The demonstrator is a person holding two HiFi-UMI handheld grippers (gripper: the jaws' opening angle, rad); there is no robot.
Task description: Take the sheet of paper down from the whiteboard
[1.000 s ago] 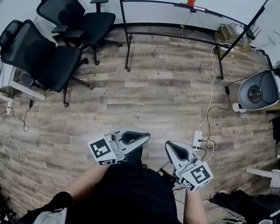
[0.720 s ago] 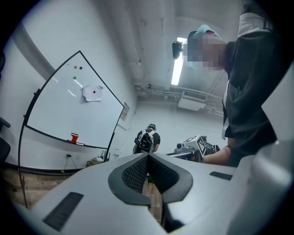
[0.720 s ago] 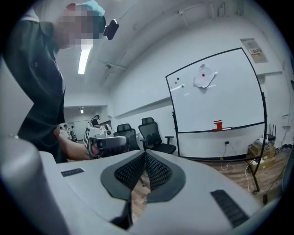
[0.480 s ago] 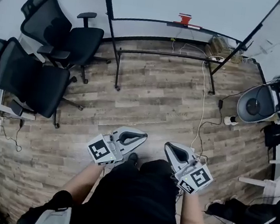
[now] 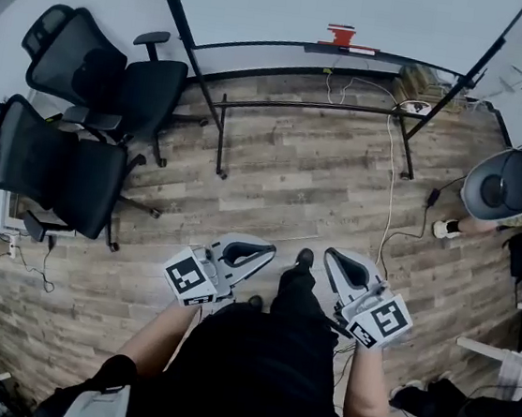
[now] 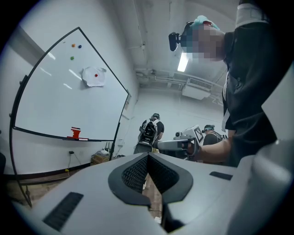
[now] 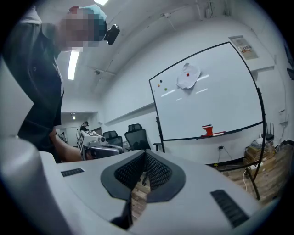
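A crumpled white sheet of paper [image 6: 93, 76] [image 7: 188, 77] hangs high on the whiteboard [image 6: 55, 92] [image 7: 206, 101], pinned by a red magnet [image 7: 187, 75]. Small coloured magnets sit beside it. In the head view only the board's lower edge and tray [image 5: 309, 46] show, with a red eraser [image 5: 340, 35] on it. My left gripper [image 5: 273, 250] [image 6: 148, 158] and right gripper [image 5: 330, 254] [image 7: 145, 156] are held level in front of my body. Both are shut and hold nothing, well short of the board.
Two black office chairs [image 5: 72, 132] stand at the left. The board's black stand legs [image 5: 220, 141] and a white cable [image 5: 395, 172] cross the wooden floor ahead. A round grey machine [image 5: 504, 186] sits at the right. People stand far off [image 6: 151, 131].
I have walked toward the whiteboard: its stand and tray have come closer, and the chairs have slid leftward. Both grippers stay shut in front of me.
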